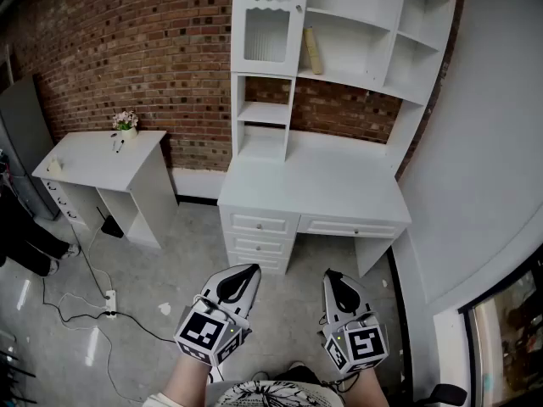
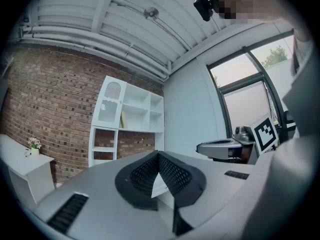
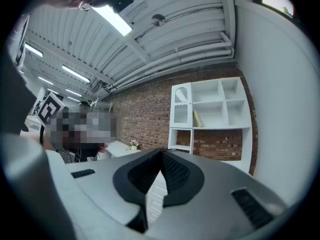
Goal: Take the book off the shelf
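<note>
A pale yellow book (image 1: 312, 50) leans upright in the middle compartment of the white shelf unit (image 1: 356, 79) above the desk, also seen as the book (image 2: 122, 119) and the book (image 3: 197, 118) in the gripper views. My left gripper (image 1: 245, 271) and right gripper (image 1: 332, 276) are held low near my body, far from the shelf. Both are shut with nothing between their jaws.
A white desk (image 1: 314, 185) with drawers stands under the shelves against the brick wall. A second white desk (image 1: 93, 164) with a small flower pot (image 1: 125, 124) is at the left. Cables and a power strip (image 1: 109, 299) lie on the floor. A white wall runs along the right.
</note>
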`<state>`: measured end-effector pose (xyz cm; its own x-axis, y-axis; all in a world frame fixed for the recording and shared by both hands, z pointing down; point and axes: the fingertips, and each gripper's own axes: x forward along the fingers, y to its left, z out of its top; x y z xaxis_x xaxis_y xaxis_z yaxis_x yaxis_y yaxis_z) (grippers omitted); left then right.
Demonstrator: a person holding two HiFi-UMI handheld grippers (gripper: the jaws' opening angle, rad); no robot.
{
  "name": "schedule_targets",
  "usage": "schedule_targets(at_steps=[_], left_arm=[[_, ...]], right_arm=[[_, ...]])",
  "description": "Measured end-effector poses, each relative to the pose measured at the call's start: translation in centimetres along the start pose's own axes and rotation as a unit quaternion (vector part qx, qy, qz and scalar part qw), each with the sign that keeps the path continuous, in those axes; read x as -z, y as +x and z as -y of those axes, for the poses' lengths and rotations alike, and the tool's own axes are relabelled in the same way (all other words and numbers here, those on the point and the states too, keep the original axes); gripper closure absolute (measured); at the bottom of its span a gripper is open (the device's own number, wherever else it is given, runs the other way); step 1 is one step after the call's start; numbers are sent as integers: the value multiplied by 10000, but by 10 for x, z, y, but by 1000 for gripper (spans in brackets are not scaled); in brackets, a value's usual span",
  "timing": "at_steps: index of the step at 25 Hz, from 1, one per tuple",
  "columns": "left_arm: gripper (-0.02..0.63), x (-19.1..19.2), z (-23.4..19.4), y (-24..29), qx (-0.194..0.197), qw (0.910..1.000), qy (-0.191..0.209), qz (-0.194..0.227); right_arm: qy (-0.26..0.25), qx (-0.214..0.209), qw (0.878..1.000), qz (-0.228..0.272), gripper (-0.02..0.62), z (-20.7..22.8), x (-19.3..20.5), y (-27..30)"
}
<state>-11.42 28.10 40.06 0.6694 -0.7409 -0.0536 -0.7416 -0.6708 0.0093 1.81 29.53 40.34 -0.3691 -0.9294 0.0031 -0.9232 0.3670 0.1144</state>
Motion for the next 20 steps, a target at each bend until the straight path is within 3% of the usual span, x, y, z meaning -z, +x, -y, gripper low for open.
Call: schedule_targets(at_steps=[12,20], left_arm=[[604,5,-2,8,38,9999,-88,-138],[604,10,-15,16,90,9996,-78,-241]], right_arm=[[262,184,9995,-5,591,8,5,3],[137,394,9990,-146,589,17,8,20]])
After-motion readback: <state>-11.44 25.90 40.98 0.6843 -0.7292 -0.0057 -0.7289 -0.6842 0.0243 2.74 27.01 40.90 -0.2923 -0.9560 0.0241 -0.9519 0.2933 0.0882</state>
